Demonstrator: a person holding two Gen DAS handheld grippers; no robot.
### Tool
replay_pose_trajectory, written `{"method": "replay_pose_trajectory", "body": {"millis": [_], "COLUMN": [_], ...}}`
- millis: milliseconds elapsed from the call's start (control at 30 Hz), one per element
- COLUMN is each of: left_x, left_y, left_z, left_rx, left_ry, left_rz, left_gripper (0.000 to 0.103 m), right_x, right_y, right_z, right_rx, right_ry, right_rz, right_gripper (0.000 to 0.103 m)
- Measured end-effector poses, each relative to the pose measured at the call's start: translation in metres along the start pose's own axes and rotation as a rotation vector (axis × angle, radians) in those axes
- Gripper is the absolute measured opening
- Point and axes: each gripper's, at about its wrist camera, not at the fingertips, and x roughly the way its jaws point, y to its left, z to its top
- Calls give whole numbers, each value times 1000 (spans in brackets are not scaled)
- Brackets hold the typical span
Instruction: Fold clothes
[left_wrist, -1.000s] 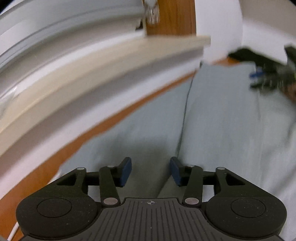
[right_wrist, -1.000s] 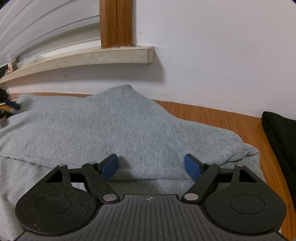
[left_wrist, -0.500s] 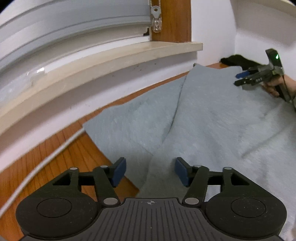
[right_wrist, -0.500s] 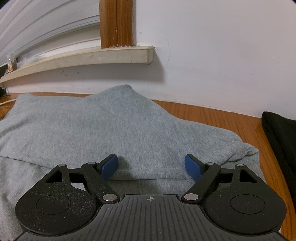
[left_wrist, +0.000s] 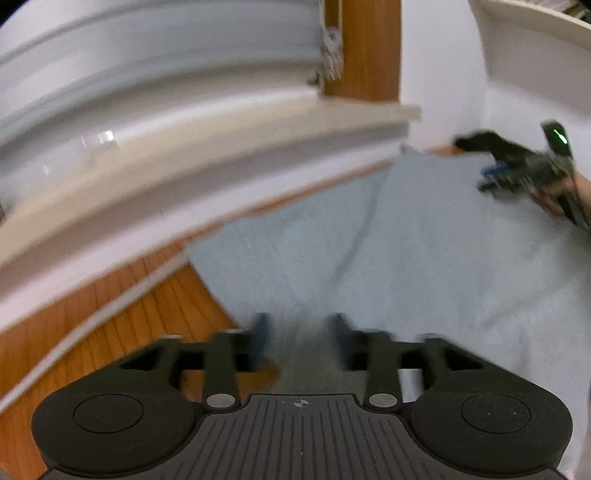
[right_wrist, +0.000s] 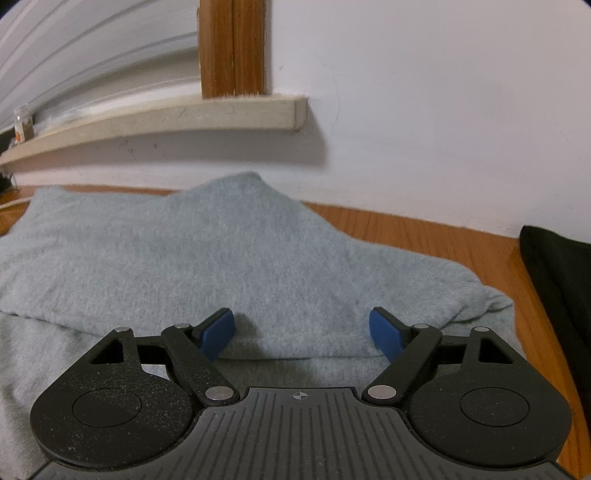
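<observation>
A grey knit garment (right_wrist: 207, 266) lies folded over itself on the wooden table (right_wrist: 424, 232), its upper layer reaching toward the wall. My right gripper (right_wrist: 302, 330) hovers just over the near fold, jaws wide apart with nothing pinched between the blue pads. In the blurred left wrist view the same grey garment (left_wrist: 424, 251) spreads to the right. My left gripper (left_wrist: 301, 334) hangs above its left corner with its jaws opening and only loose cloth beneath them. The right gripper (left_wrist: 495, 177), held by a hand, shows at the far right of that view.
A window sill (right_wrist: 184, 114) and white wall run along the table's far side. A black garment (right_wrist: 554, 280) lies at the right edge. A white cord (left_wrist: 110, 314) crosses the bare wood left of the grey cloth. A small jar (right_wrist: 23, 123) stands on the sill.
My left gripper's jaws have spread wider and it drew back to the left, baring the garment's left corner and the wood beside it. The right gripper kept still.
</observation>
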Motion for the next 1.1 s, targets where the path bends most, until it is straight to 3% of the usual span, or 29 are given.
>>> {"method": "replay_pose_trajectory", "body": {"millis": [100, 233, 267, 333, 367, 400, 467, 600, 800, 900, 933, 1000, 1100], "left_x": [18, 69, 83, 108, 118, 129, 144, 163, 170, 170, 169, 168, 170], "left_y": [-18, -71, -86, -110, -119, -127, -132, -139, -138, -139, -140, -141, -142], "left_z": [30, 73, 80, 92, 94, 95, 89, 76, 75, 74, 74, 75, 76], "left_rx": [-20, 35, 59, 103, 119, 130, 145, 164, 143, 157, 162, 171, 173], "left_ry": [-80, -146, -151, -157, -157, -148, -124, -63, -18, -12, -13, -12, -9], "left_rz": [-68, -204, -237, -296, -320, -342, -369, -373, -340, -326, -320, -310, -306], "left_gripper": [79, 86, 87, 90, 90, 90, 90, 90, 91, 91, 91, 91, 91], "right_x": [-35, -102, -118, -149, -160, -170, -182, -188, -141, -114, -108, -97, -76], "right_y": [-15, -42, -46, -53, -56, -59, -63, -73, -69, -69, -69, -72, -78], "right_z": [-4, -21, -29, -46, -56, -66, -87, -111, -93, -70, -63, -50, -33], "right_rx": [58, 101, 102, 105, 113, 122, 150, 238, 269, 287, 284, 274, 266], "right_ry": [-157, -323, -340, -359, -337, -308, -228, -159, -99, -77, -80, -81, -54], "right_rz": [-56, -186, -227, -309, -348, -386, -446, -436, -296, -326, -339, -343, -350], "right_gripper": [81, 85, 83, 67, 48, 44, 44, 44, 43, 44, 44, 60, 69]}}
